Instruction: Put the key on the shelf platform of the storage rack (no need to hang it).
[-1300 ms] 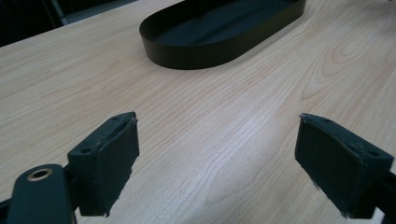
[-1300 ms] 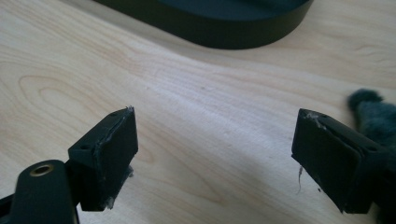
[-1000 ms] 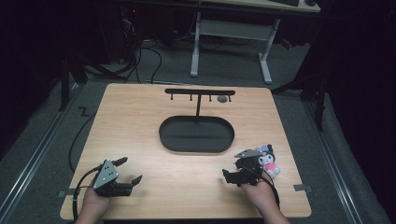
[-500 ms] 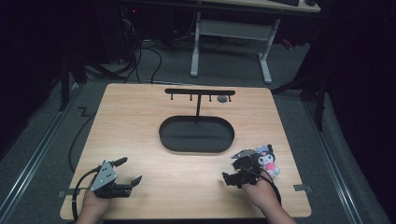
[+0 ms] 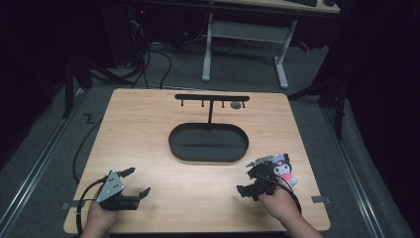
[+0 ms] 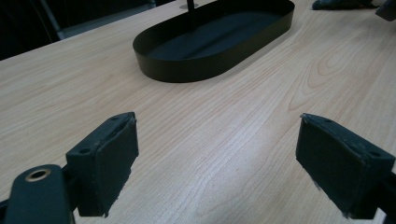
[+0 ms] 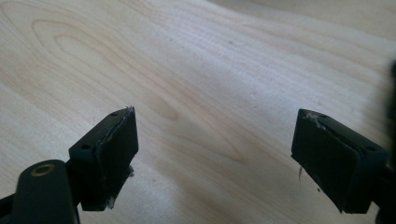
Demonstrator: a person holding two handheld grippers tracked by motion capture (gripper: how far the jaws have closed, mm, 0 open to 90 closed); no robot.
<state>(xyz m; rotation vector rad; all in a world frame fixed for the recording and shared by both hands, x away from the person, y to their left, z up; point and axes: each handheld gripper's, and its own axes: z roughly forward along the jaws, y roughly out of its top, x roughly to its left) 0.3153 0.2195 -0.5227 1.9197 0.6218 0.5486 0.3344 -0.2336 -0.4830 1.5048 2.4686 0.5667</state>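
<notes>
A small plush toy (image 5: 284, 171) with a dark head and a pink body lies on the wooden table (image 5: 148, 129) at the lower right of the high view, touching the right gripper (image 5: 250, 184) on its right side. That gripper, held in the person's right hand (image 5: 277, 203), has its jaws spread wide with nothing between them; in the right gripper view they frame bare wood grain. At the middle of the frame sits a black oval tray (image 5: 208, 143), from which a thin post rises to a black crossbar with small hooks (image 5: 212, 97). A small grey round thing (image 5: 236, 105) lies on the table just behind the bar's right end. At the lower left, the left gripper (image 5: 134, 181), in the left hand (image 5: 97, 218), also stands wide open and empty, and the left gripper view shows the tray (image 6: 212, 42) ahead, well apart. Its cable (image 5: 78, 153) trails off the table's left edge.
</notes>
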